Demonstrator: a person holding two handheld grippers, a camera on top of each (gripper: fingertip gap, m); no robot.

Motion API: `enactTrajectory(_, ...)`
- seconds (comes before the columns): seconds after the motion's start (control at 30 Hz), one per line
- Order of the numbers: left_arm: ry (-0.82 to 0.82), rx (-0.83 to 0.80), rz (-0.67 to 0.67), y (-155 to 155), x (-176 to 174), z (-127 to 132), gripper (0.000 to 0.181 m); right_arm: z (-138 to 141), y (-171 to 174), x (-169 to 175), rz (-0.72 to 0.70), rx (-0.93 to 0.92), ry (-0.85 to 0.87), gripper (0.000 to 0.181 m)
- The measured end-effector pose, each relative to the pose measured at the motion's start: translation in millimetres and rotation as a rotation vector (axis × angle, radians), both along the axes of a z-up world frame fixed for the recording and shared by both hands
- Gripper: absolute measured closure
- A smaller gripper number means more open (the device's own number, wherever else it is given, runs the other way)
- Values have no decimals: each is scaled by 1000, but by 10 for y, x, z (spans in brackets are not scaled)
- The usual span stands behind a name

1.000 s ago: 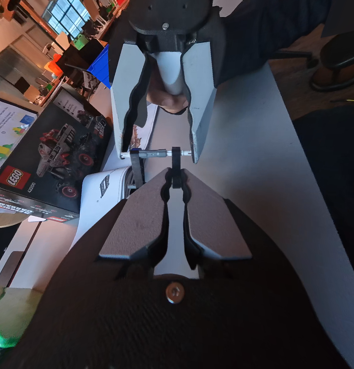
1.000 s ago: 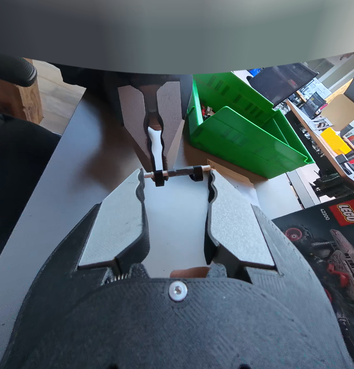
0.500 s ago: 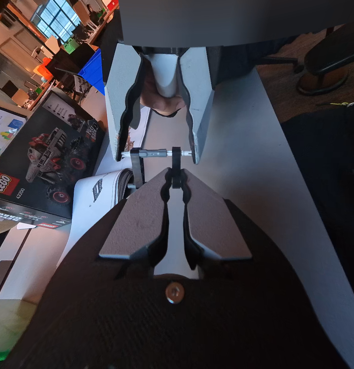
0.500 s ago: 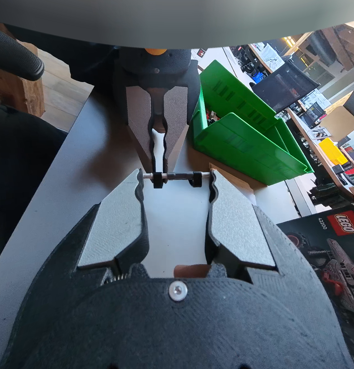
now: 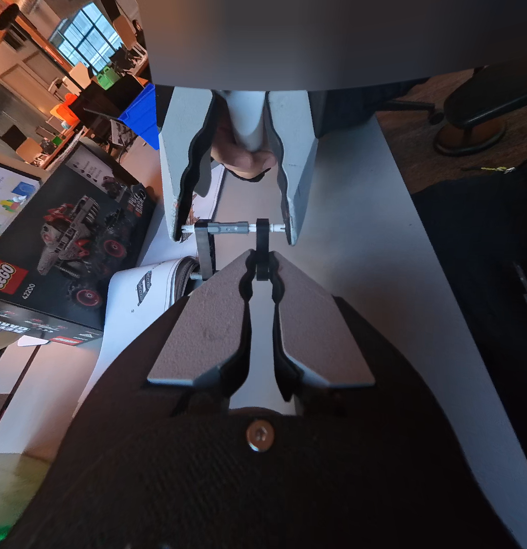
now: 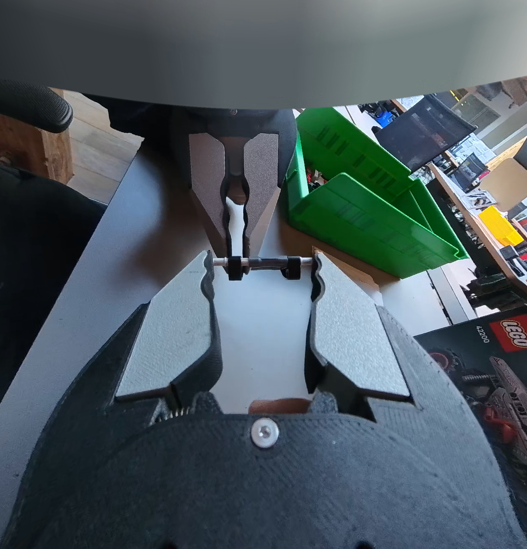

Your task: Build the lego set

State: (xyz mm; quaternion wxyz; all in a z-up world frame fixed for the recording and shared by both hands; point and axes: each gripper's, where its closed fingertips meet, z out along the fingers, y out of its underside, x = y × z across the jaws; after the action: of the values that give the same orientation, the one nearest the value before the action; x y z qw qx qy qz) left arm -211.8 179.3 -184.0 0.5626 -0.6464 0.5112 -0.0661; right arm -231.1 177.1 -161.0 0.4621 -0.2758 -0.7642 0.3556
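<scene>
The build looks barely begun, judging by what is assembled: one small sub-assembly, an axle (image 5: 231, 228) threaded through two black beams, is held in the air above the bench (image 5: 360, 267), near its long edge on the person's side. Most of the set is still to be made.

In the left wrist view, from the left: the box (image 5: 63, 237) lies toward the far side of the bench, then the open booklet (image 5: 143, 291), then the axle. The left gripper (image 5: 260, 264) is pinched narrow on the right-hand beam (image 5: 262, 237). The second beam (image 5: 204, 252) hangs free beside it. The right gripper (image 5: 231, 234) stands facing it, its two fingers set wide, one at each tip of the axle; they seem to press the ends inward to seat the parts, though contact at the right tip is hard to confirm.

The right wrist view adds a green bin (image 6: 360, 214) holding loose pieces, on the far side of the bench, which the left view only hints at. The booklet cannot be made out there. The left view alone shows the full length of the hanging beam and a pin at its lower end.
</scene>
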Motion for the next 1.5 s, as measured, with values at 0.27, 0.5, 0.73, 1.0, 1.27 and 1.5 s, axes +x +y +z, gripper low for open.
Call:
enactTrajectory(0.27, 2, 3, 3, -7, 0, 9, 176, 2, -6, 1, -16, -7, -11, 120)
enactTrajectory(0.5, -2, -2, 3, -15, 4, 13, 176, -1, -13, 10, -31, 8, -19, 122)
enactTrajectory(0.73, 11, -14, -6, -29, 35, -32, 176, -42, -35, 27, -17, 2, -51, 123)
enactTrajectory(1.0, -26, 50, -8, -5, 34, 64, 176, 47, -29, 22, 29, -120, -7, 106)
enactTrajectory(1.27, -382, 112, -186, -182, 114, 556, 177, 153, -41, -35, 22, -241, 6, 83)
enactTrajectory(1.5, -633, 115, -395, -416, 78, 823, 177, 398, -197, -68, -48, -32, 182, 113)
